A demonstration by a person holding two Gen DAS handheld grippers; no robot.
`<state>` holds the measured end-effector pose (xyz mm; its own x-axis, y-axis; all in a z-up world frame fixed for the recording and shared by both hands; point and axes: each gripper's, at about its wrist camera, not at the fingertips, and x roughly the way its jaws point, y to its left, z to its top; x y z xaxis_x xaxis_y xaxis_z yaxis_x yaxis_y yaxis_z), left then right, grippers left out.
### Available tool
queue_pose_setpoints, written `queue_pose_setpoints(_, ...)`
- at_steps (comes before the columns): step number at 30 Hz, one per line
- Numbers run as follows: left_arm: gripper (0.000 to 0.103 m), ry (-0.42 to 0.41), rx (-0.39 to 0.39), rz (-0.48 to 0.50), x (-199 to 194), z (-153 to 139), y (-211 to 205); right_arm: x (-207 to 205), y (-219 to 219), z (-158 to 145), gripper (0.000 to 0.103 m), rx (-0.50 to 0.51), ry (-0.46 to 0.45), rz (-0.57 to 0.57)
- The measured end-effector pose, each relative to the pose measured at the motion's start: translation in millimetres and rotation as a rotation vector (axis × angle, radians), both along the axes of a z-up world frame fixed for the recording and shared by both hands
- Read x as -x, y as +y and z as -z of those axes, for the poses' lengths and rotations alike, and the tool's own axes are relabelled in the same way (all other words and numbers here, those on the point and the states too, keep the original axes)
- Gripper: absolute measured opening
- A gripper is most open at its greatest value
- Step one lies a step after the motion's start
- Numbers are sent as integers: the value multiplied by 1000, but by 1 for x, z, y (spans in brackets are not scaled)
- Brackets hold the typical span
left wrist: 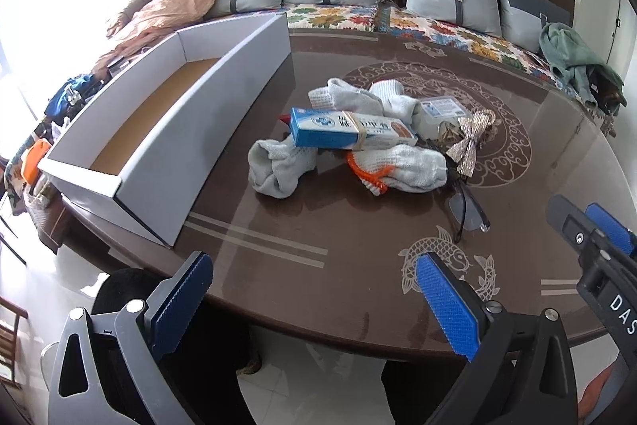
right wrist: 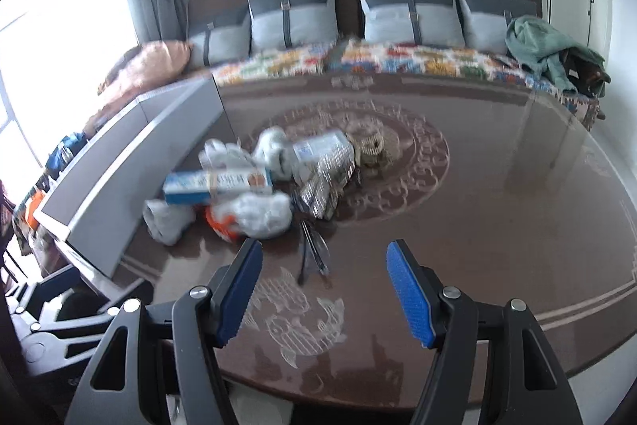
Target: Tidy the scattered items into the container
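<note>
Two grippers: left gripper and right gripper are being held spread, empty.
Glasses: nearest; being best pinched gently at the frame.
Box: being kept left, empty.

White outside, brown inside on the cardboard box; blue-and-white carton; pale grey socks; brown fish-patterned table; floral sofa cover.

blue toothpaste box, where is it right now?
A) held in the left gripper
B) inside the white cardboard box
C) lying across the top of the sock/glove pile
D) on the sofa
C: the blue toothpaste box lies across the white socks and the glove on the table; the white cardboard box holds nothing visible, and the left gripper is open.
</note>
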<state>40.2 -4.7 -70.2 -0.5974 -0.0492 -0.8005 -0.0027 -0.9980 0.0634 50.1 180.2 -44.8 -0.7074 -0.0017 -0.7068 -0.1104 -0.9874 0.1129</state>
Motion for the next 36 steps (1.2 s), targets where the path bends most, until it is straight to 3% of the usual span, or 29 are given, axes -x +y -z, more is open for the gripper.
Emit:
queue_pose_setpoints(5, 103, 12, 8, -4, 0, 5, -3, 1, -2, 12, 66, -34, -56, 5)
queue_pose_setpoints(10, 103, 9, 35, -4, 0, 6, -2, -1, 2, 13, 66, -4, -45, 27)
queue_pose_setpoints(17, 103, -13, -105, 4, 3, 17, -18, -1, -4, 13, 66, -56, -38, 41)
queue_pose_setpoints(23, 103, 25, -43, -7, 1, 20, -17, 0, -8, 18, 66, -47, -26, 15)
queue_pose_setpoints(30, 103, 32, -71, 44, -1, 31, -11, 2, -1, 30, 66, -18, -60, 25)
queue_pose_setpoints(33, 103, 42, 2, 53, -1, 33, -3, 4, 0, 31, 66, -9, -58, 32)
queue_pose_setpoints(36, 103, 20, -41, 54, 3, 34, -5, 6, -4, 32, 66, -23, -58, 33)
